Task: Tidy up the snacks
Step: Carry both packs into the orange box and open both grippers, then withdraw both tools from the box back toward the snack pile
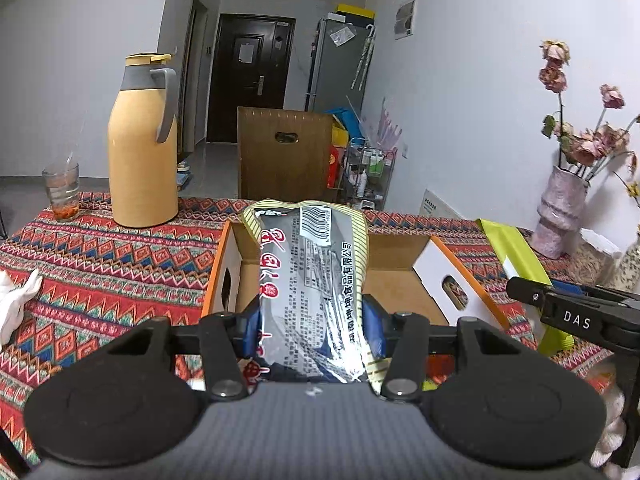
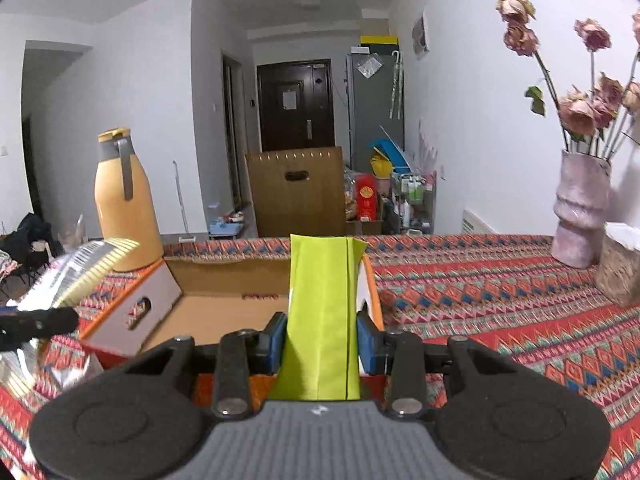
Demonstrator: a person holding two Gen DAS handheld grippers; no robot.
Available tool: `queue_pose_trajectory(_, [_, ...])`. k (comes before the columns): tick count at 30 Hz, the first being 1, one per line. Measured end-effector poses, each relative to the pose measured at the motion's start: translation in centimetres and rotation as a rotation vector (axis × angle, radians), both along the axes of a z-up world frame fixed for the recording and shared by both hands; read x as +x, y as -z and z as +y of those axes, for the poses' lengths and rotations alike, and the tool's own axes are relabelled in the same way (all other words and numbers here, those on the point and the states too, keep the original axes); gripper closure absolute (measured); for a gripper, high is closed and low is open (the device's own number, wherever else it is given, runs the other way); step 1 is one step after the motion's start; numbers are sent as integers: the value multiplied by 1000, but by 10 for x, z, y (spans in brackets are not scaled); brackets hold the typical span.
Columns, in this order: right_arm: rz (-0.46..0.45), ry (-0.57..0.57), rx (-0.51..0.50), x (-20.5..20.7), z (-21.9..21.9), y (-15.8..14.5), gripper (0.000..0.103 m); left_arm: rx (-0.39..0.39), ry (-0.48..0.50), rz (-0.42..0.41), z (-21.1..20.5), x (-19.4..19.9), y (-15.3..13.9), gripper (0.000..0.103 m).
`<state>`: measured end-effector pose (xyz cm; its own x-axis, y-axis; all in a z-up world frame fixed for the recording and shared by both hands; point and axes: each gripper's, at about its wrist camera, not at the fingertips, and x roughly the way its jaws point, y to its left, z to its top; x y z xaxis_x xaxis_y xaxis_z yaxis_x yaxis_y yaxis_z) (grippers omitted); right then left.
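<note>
1. A silver snack packet [image 1: 316,280] with red characters, a barcode and a yellow-striped border is gripped between the blue pads [image 1: 374,320] of the left gripper [image 1: 314,322]; the jaws are clenched on the packet's sides, and the packet is seen standing up above the near edge of an open cardboard box [image 1: 394,276].
2. A lime-green pouch [image 2: 324,316] is grasped by the right gripper [image 2: 322,344]; its blue pads [image 2: 366,344] are pressed against both sides of the pouch, which is held upright in front of the box's right-hand flap.
3. The cardboard box [image 2: 224,304] is set on a table covered by a red patterned cloth [image 2: 480,300]; its flaps, white with orange edging and oval hand-holes, are folded outward; the brown interior is seen, though the floor of the box is partly hidden by the two held items.
4. In the left wrist view the green pouch [image 1: 516,256] and the right gripper's black body are seen at the right edge; in the right wrist view the silver packet [image 2: 80,268] is seen at the left edge, blurred.
5. A yellow thermos jug [image 1: 142,148] with a grey handle is placed on the cloth beyond the box's left side; a drinking glass [image 1: 62,188] is placed further left of it.
6. A pink vase [image 2: 580,208] of dried roses is placed at the far right of the table, near the wall.
</note>
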<state>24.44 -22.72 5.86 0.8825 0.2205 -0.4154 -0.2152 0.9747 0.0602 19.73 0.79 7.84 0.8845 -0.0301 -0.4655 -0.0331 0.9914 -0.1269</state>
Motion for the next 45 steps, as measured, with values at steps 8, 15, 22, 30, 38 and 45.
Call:
queue_pose_trajectory(8, [11,-27,18,50,15,-3,68,4,-31,24,1,52,2,53])
queue_pose_trajectory(15, [67,-30,29,93,25,13,68,6,-86,54,8,91,20,53])
queue_pose_trajectory(22, [90,-29,34,107,29,40,68,9,-90,79,14,106,42,53])
queue_pose_trajectory(30, [132,-38,40,115,31,52,65,13,-94,77,17,106,47,23])
queue_pose_trajectory(38, [98,-8,71,108,23,46,0,-2,-100,40,18,100,41,0])
queue_pose_trajectory(45, [93,12,77,106,19,42,0,-1,-106,31,19,97,36,0])
